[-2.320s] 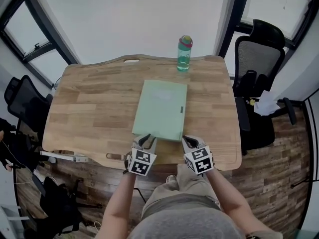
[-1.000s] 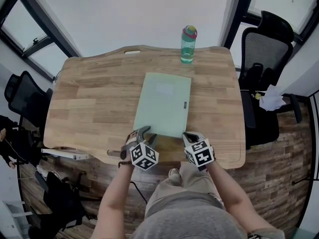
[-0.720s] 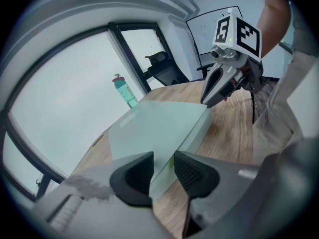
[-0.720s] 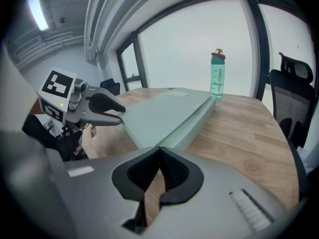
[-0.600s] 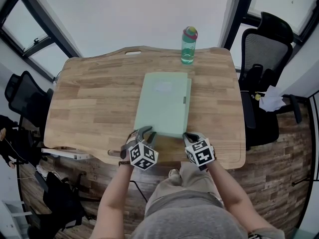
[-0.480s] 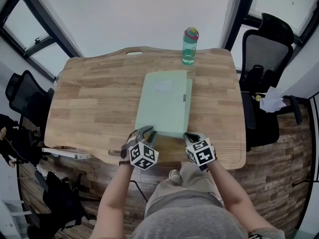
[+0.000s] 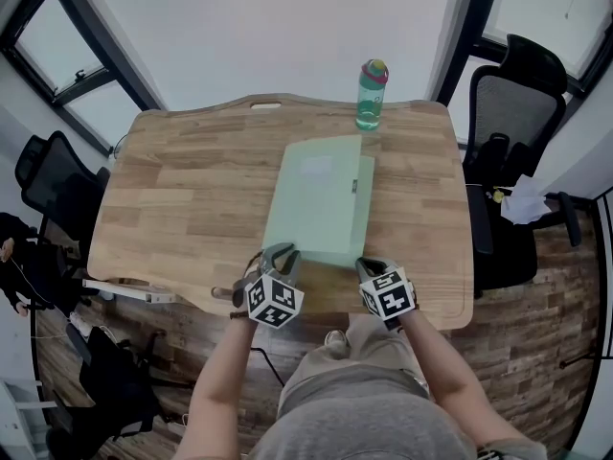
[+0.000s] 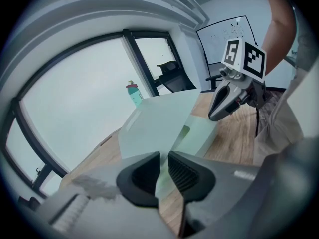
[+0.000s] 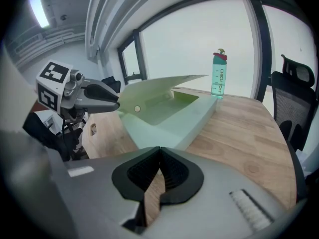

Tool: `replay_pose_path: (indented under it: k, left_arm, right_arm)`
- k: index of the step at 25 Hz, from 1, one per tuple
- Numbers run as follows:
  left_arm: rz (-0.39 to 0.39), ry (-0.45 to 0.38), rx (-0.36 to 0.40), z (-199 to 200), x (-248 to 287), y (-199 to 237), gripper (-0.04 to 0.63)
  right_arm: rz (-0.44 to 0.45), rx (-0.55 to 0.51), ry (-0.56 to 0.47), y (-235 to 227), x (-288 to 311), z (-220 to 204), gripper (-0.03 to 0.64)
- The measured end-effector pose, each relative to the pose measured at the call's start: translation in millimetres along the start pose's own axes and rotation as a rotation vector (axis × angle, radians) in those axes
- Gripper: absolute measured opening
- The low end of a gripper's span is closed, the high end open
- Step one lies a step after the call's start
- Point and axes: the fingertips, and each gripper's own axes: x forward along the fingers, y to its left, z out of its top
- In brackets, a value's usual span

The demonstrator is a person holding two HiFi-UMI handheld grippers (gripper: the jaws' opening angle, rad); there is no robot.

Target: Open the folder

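Folder is lying in the middle of the wooden tabletop, with its near edge right in front of both grippers. The left gripper is sitting at the folder's near left corner. Its jaws have just been closing in, and they're narrow now, pinching the thin pale green cover between the pads. That cover is tilting up off the rest of the folder, so a strip of the inside is showing along the right side. The right gripper is hanging just beside the near right corner, jaws together with nothing in them. Further back, a teal water bottle is standing upright by the far edge, clear of the folder.
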Motion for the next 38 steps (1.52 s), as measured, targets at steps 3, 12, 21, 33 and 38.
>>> replay_pose_path:
  k: [3,12,21,33,38]
  left_arm:
    - [0.024,-0.015,-0.045,0.6,-5.0,5.4,0.055]
    - [0.144,-0.07,-0.201,-2.0,-26.0,35.0,0.027]
    - [0.283,-0.082,-0.411,-20.9,-48.1,78.8,0.009]
    - [0.389,-0.069,-0.589,-49.4,-58.4,114.1,0.006]
    - [0.423,-0.051,-0.655,-68.6,-55.8,126.6,0.008]
  right_arm:
    - [-0.001,-0.007,0.003,-0.1,0.2,0.0,0.005]
    - [0.001,-0.022,0.005,0.5,-0.3,0.0,0.005]
    - [0.008,-0.027,0.005,1.4,-0.4,0.8,0.005]
    - [0.014,-0.027,0.004,1.0,0.1,-0.3,0.005]
    - [0.014,-0.023,0.004,2.5,0.7,0.5,0.005]
